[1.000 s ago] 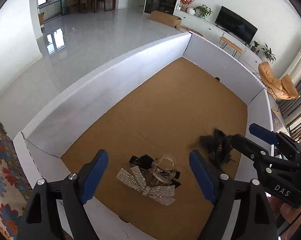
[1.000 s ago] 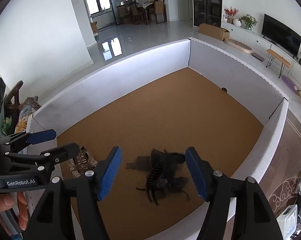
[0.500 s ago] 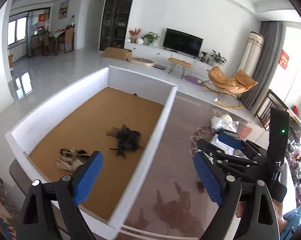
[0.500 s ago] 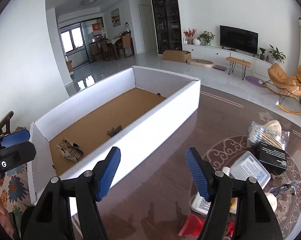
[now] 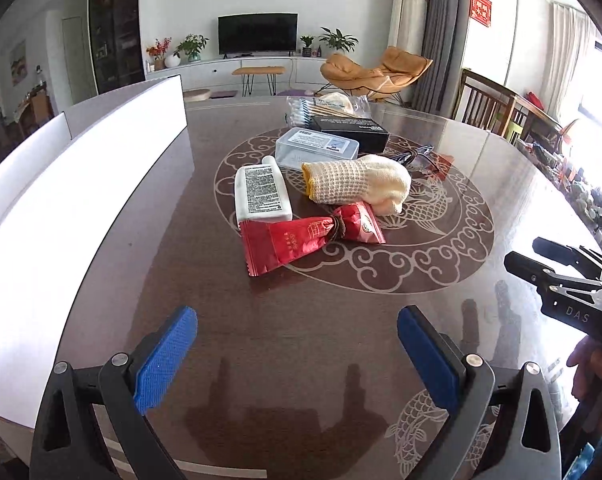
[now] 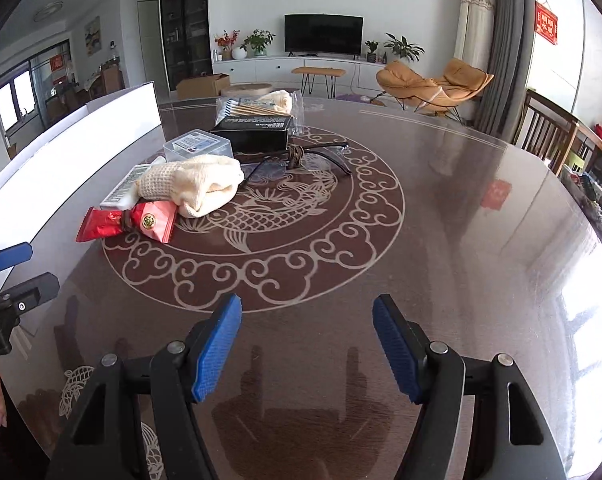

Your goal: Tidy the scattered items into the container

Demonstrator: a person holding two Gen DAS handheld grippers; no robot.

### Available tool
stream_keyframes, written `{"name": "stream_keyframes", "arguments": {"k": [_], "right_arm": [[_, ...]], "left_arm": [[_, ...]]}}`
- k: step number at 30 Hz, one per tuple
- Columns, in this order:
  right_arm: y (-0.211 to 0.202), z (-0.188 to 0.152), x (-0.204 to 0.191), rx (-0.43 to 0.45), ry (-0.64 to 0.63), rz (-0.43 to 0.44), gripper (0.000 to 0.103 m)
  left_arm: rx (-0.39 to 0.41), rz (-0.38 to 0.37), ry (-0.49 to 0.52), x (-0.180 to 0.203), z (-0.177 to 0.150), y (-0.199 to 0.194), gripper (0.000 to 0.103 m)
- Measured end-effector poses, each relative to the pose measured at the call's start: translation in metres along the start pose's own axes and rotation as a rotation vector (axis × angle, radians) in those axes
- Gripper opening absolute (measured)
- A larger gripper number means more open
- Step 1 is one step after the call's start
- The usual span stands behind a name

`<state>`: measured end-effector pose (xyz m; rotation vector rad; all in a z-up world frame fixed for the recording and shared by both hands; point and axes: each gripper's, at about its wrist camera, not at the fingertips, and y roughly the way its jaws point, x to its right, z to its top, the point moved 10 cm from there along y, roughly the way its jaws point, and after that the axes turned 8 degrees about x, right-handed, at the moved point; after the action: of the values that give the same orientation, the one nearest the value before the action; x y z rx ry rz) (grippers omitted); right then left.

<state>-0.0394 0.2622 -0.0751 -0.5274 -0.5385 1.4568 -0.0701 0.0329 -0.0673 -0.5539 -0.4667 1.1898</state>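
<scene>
Over the near edge of the glossy dark table [image 5: 341, 320], both tongs had swung away from the white box [image 5: 81, 184] back toward the pile: left tongs [image 5: 297, 354] had just been opening and stood wide with nothing between the jaws, right tongs [image 6: 307, 346] partly open and also empty. So the last drop looked done and the next pick was due. Nearest lay a crinkly red foil packet [image 5: 309, 236], then a white squeeze tube [image 5: 263, 194] and soft knitted gloves [image 5: 357, 184], with a clear plastic case [image 5: 317, 148], black carton [image 5: 349, 132] and bagged cotton swabs [image 5: 325, 106] beyond.
</scene>
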Motion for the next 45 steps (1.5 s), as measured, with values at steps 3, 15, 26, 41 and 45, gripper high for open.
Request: {"name": "stream_keyframes", "arguments": {"k": [3, 15, 26, 41, 45], "right_arm": [[0.004, -0.006, 0.0, -0.017, 0.005, 0.005, 0.069], [0.024, -0.015, -0.005, -0.08, 0.045, 0.028, 0.069], [0.028, -0.017, -0.013, -0.096, 0.011, 0.021, 0.079], [0.029, -0.016, -0.014, -0.098, 0.009, 0.02, 0.081], [0.029, -0.016, -0.014, -0.098, 0.009, 0.02, 0.081]], "left_arm": [[-0.001, 0.002, -0.019, -0.009, 0.0, 0.007, 0.102], [-0.05, -0.035, -0.137, -0.027, -0.011, 0.031, 0.102], [-0.063, -0.043, -0.168, -0.029, -0.013, 0.033, 0.102], [-0.083, -0.017, -0.126, -0.027, -0.014, 0.037, 0.103], [-0.085, -0.013, -0.121, -0.027, -0.015, 0.037, 0.103]]}}
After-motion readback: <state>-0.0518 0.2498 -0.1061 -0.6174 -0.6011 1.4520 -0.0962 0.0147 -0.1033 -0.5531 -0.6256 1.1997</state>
